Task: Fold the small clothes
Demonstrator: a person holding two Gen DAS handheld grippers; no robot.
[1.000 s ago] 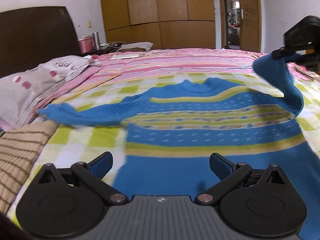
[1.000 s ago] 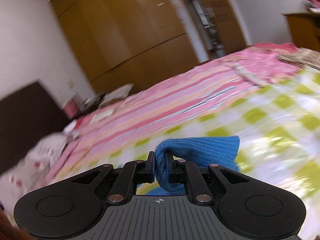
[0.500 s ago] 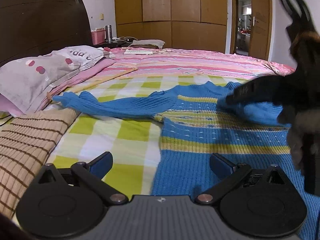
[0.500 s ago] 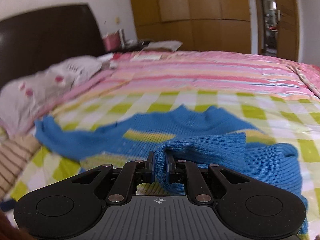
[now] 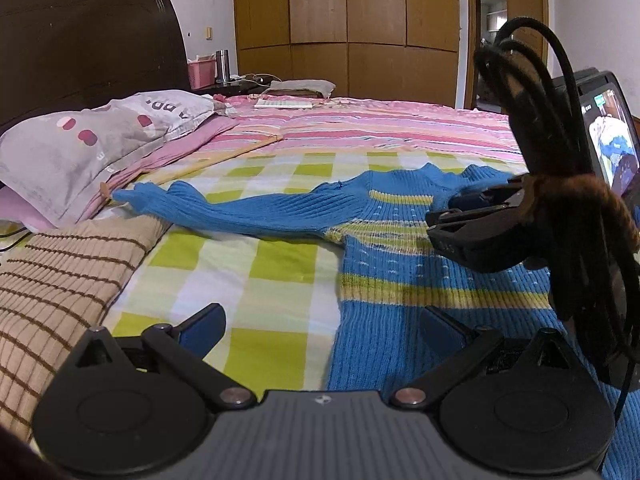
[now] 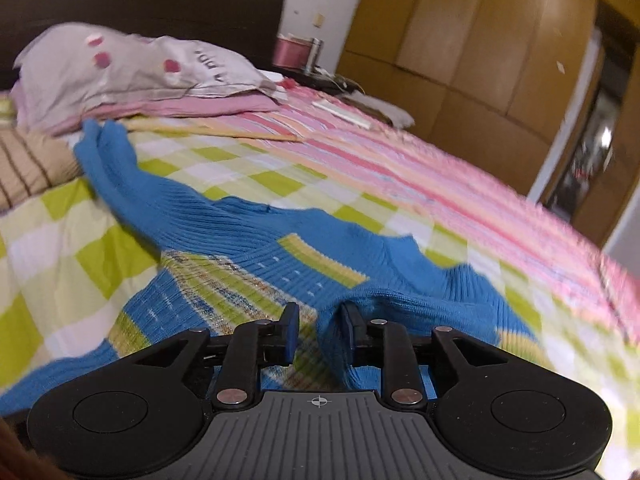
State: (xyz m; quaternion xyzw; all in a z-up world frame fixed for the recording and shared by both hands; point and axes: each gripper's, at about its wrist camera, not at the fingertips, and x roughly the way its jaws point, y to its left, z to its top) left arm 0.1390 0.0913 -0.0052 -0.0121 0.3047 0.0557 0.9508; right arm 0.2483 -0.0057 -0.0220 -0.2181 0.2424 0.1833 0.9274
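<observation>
A small blue knit sweater (image 5: 400, 248) with yellow stripes lies flat on the bed. One sleeve (image 5: 224, 208) stretches left toward the pillows. The other sleeve (image 6: 432, 300) is folded across the chest. My left gripper (image 5: 322, 330) is open and empty, low over the sweater's left hem edge. My right gripper (image 6: 319, 332) has its jaws partly apart over the folded sleeve; the sleeve cuff lies loose against the right finger (image 6: 349, 328). The right gripper also shows in the left wrist view (image 5: 480, 224), down on the sweater's chest.
A green-checked and pink-striped quilt (image 5: 256, 272) covers the bed. Grey and pink pillows (image 5: 92, 144) and a tan striped pillow (image 5: 48, 280) lie at the left. A dark headboard (image 5: 80, 40), a wooden wardrobe (image 5: 360, 32) and a bedside table stand behind.
My right gripper carried the sleeve left across the sweater, lowered it onto the chest and opened its jaws. The left gripper stayed open and shifted a little left.
</observation>
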